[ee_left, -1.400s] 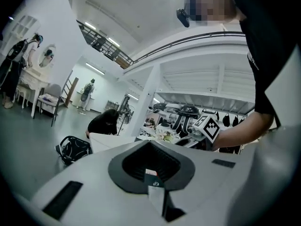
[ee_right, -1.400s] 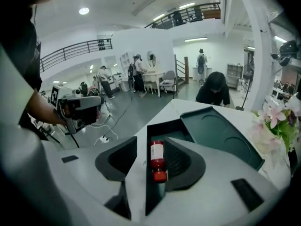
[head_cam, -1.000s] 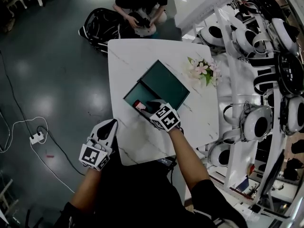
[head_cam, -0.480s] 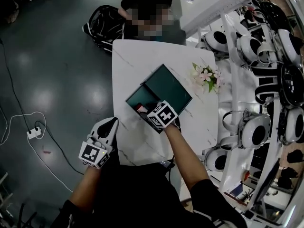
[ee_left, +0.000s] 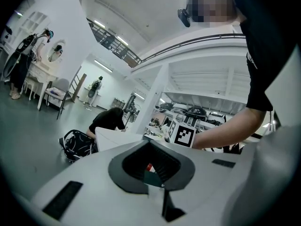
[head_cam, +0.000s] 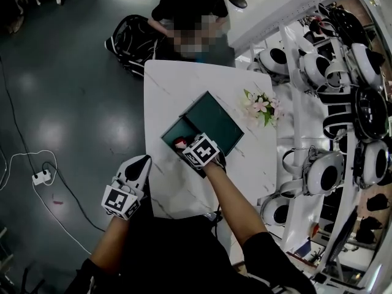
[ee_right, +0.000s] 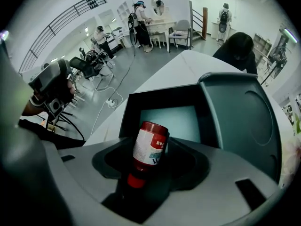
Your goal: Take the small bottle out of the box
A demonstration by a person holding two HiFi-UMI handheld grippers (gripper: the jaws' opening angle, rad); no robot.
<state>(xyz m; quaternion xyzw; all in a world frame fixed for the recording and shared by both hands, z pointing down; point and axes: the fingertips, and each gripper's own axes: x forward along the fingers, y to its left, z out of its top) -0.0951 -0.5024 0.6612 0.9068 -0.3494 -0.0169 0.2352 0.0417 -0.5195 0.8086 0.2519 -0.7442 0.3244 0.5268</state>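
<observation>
A small bottle [head_cam: 179, 143] with a red cap and a white-and-red label lies at the near-left end of the dark green box [head_cam: 173, 129], whose lid [head_cam: 215, 120] is folded open to the right. My right gripper [head_cam: 187, 147] reaches into the box. In the right gripper view the bottle [ee_right: 149, 145] leans in the hollow between the jaws of the right gripper [ee_right: 153, 149], which are opening, with gaps on both sides. My left gripper [head_cam: 143, 161] hangs shut beside the table's near-left edge, holding nothing. Its closed jaws [ee_left: 151, 149] fill the left gripper view.
The box sits on a white marble table [head_cam: 165, 87] with a small bunch of flowers [head_cam: 260, 100] at its right. A person [head_cam: 187, 8] crouches past the far end beside a black bag [head_cam: 127, 37]. Racks of white headsets [head_cam: 343, 103] line the right. A power strip [head_cam: 41, 177] lies on the floor.
My right gripper has slid left and slightly forward over the box until the bottle is between its jaws. The left gripper has stayed where it was.
</observation>
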